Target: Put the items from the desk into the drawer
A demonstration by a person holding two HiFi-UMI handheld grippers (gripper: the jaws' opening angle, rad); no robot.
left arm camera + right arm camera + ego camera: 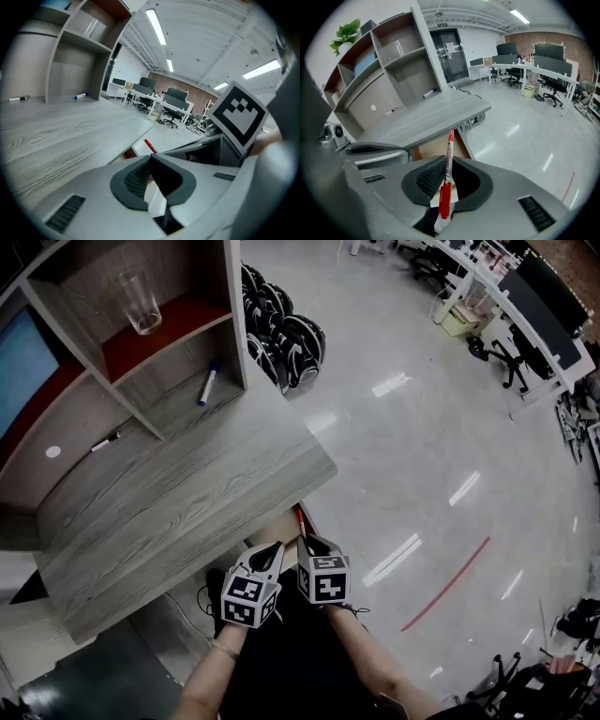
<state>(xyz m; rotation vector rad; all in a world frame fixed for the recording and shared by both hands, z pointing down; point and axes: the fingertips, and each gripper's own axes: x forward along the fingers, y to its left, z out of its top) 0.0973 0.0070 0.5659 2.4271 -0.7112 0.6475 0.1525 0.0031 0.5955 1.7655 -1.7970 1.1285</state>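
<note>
My right gripper [449, 161] is shut on a red marker [448, 164] that stands up between its pads, tip pointing away. In the head view both grippers hang side by side at the desk's front edge, the right gripper [314, 542] with the red marker [301, 518] poking out over the open drawer [281, 524]. My left gripper [272, 549] is close beside it, pads together and holding nothing [150, 161]. A blue marker [208, 382] lies in a shelf bay on the desk [169, 493], and a black marker [105, 441] lies further left.
A drinking glass [139, 301] stands on the red shelf of the hutch. Black helmets [286, 334] are piled on the floor beyond the desk's end. Office desks and chairs [506, 306] line the far side. A red line [448, 584] marks the floor.
</note>
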